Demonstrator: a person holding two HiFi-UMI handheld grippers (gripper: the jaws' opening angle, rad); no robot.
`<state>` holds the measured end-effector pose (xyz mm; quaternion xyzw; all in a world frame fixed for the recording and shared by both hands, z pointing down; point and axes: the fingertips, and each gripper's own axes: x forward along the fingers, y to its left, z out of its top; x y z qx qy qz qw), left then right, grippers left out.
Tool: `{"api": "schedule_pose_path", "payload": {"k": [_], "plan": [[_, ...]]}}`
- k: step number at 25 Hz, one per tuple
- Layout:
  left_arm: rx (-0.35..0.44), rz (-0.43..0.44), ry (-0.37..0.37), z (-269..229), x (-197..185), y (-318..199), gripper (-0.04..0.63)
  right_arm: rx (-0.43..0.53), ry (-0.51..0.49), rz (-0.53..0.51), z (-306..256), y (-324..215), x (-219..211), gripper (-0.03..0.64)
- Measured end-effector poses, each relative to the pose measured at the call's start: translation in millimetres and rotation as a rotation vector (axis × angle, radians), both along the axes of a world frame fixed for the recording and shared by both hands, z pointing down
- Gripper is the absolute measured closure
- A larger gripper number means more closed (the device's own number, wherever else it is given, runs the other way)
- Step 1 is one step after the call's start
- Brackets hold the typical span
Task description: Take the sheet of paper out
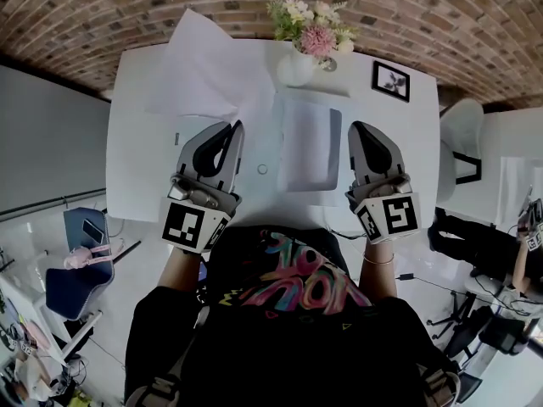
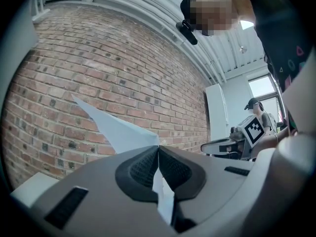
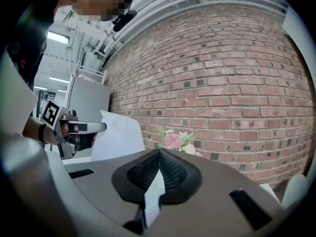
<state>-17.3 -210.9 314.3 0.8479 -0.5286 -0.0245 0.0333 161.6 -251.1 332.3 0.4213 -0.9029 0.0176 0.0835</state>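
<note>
My left gripper point(image 1: 235, 128) is shut on the near corner of a white sheet of paper point(image 1: 202, 68), which stands up off the white table point(image 1: 140, 168) toward the brick wall. In the left gripper view the sheet point(image 2: 116, 128) rises to the upper left from the closed jaws point(image 2: 158, 147). A clear plastic sleeve point(image 1: 310, 142) lies flat between the two grippers. My right gripper point(image 1: 355, 129) is at the sleeve's right edge, and its jaws point(image 3: 159, 151) are shut on a thin pale strip of it point(image 3: 152, 196). The right gripper view shows the lifted sheet point(image 3: 118, 135) beside the left gripper point(image 3: 74, 127).
A white vase of flowers point(image 1: 304, 42) stands at the table's far edge, just behind the sleeve. A small framed picture point(image 1: 390, 80) lies at the far right. A brick wall point(image 1: 407, 15) runs behind the table. Chairs and a seated person point(image 1: 475, 244) are to the right.
</note>
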Motion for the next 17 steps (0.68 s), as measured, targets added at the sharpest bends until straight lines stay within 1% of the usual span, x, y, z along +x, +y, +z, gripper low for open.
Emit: {"api": "schedule_pose_path", "payload": {"k": [4, 17], "plan": [[0.013, 0.008, -0.002, -1.1, 2.1, -0.7, 0.572, 0.0, 0.001, -0.001, -0.3, -0.5, 0.6, 0.598], [-0.004, 0.016, -0.008, 5.5, 4.6, -1.0, 0.572, 0.011, -0.007, 0.004, -1.2, 1.8, 3.3, 0.598]]}}
